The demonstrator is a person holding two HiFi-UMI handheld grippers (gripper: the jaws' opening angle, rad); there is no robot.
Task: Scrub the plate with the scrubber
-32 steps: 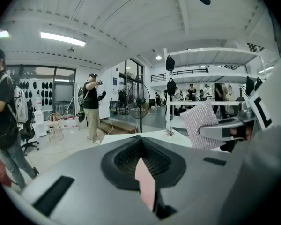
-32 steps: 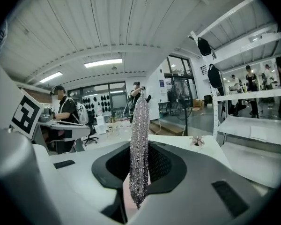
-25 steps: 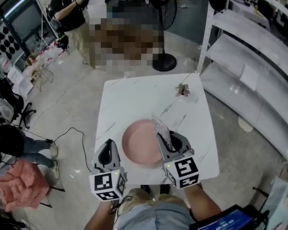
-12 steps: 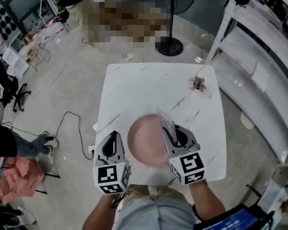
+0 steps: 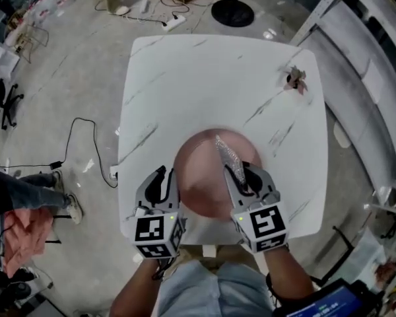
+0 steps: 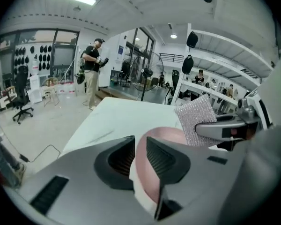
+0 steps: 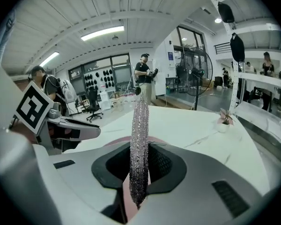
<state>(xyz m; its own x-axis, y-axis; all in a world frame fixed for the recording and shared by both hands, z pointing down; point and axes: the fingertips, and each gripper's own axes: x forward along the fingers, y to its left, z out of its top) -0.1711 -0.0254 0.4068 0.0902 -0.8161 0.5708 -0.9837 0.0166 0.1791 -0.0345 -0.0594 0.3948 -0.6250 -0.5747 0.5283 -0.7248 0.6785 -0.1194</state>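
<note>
White marbled table is recorded as the work surface, and the pink plate lies near its front edge. At the plate's left rim, the left gripper is found lower than it stood a second ago. Its jaws have just been opening and are now apart. The rim is seen in the gap but is not pinched. Over the plate's right half, the right gripper has likewise been brought down. Its jaws are clamped on the silver mesh scrubber, which is held on edge above the plate; contact cannot be confirmed. It is judged that the plate is about to be steadied and that scrubbing has not begun. Well beyond the plate to the right, a small flower ornament is noted. No brand or legible writing is found; only square markers are seen on the gripper cubes.
</note>
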